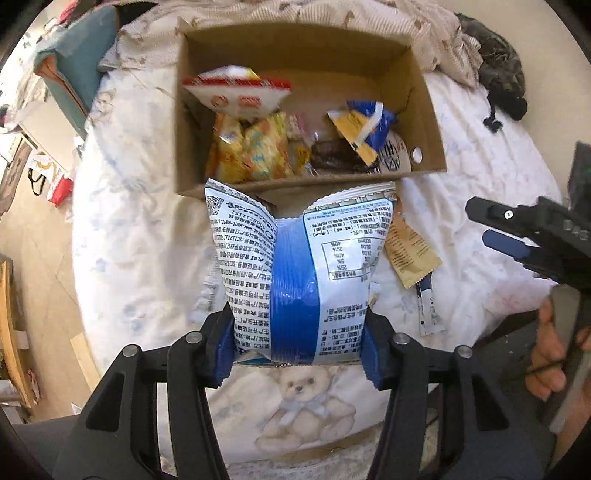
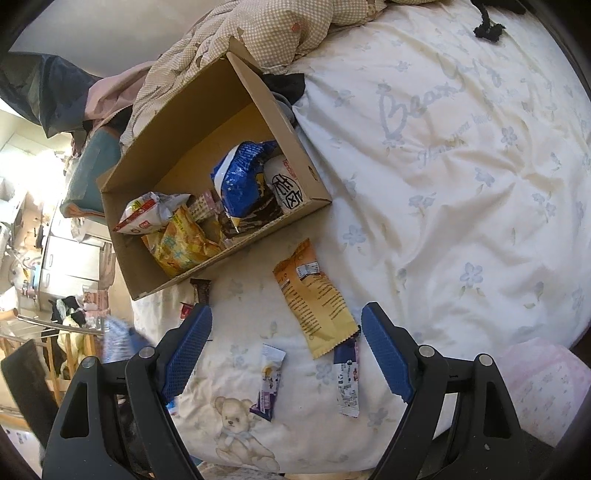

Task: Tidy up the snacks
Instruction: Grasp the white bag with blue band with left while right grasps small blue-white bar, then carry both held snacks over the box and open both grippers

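My left gripper (image 1: 299, 343) is shut on a blue and white snack bag (image 1: 295, 258) and holds it above the bed, just in front of an open cardboard box (image 1: 424, 110). Several snack packs lie in that box (image 2: 258, 88). My right gripper (image 2: 286, 321) hovers open over the sheet with nothing between its fingers. Below it lie an orange packet (image 2: 314, 295), a purple sachet (image 2: 269, 380) and a white sachet (image 2: 347, 384). A brown bar (image 2: 201, 290) sits beside the box. In the left wrist view the right gripper's finger (image 1: 506, 247) shows at the right edge.
The floral bedsheet (image 2: 461, 184) spreads to the right of the box. A crumpled quilt (image 2: 266, 33) is piled behind the box, and a dark garment (image 1: 502, 74) lies at the far corner. The bed's edge and the floor (image 1: 37, 240) are on the left. A person's hand (image 1: 546, 362) grips the right tool.
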Motion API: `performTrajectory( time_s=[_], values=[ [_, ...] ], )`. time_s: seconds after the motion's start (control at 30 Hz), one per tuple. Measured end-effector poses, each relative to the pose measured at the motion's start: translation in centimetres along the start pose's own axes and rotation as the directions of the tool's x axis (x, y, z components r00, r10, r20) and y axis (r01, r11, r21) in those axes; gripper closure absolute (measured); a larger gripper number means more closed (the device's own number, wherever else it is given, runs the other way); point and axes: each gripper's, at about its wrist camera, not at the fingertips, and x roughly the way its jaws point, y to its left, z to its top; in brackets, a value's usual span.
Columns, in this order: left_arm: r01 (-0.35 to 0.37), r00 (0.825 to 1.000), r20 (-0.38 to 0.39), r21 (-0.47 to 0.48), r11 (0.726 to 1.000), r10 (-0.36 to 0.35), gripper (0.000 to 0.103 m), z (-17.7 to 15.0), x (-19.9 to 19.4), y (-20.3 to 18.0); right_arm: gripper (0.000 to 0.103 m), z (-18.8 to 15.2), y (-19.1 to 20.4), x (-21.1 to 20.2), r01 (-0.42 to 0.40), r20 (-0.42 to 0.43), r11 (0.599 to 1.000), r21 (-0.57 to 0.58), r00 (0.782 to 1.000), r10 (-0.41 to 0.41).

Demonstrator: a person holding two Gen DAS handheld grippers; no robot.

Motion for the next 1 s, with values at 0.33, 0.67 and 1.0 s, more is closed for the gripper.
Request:
performTrajectory(
  time_s=[0.33, 0.67, 1.0],
  values=[
    [-0.107, 0.993, 0.031, -0.145, 0.984, 0.112, 0.052, -0.3, -1.7, 6.2, 0.017, -0.8, -1.9, 1.6, 0.061, -0.092, 0.997, 0.051, 0.994, -0.056],
    [-0.065, 0.997, 0.028, -0.19, 0.98, 0.072, 0.052, -0.6, -0.9, 6.2, 0.048, -4.9, 1.8, 9.5, 0.273, -0.29, 0.911, -0.308, 0.885, -0.363],
    [-0.039, 0.999, 0.026, -0.2, 0.979, 0.045, 0.052, -0.6, -0.9, 6.0, 0.083, -7.0, 4.1, 9.5, 0.254, -0.262, 0.847, -0.467, 0.875, -0.407]
  ],
)
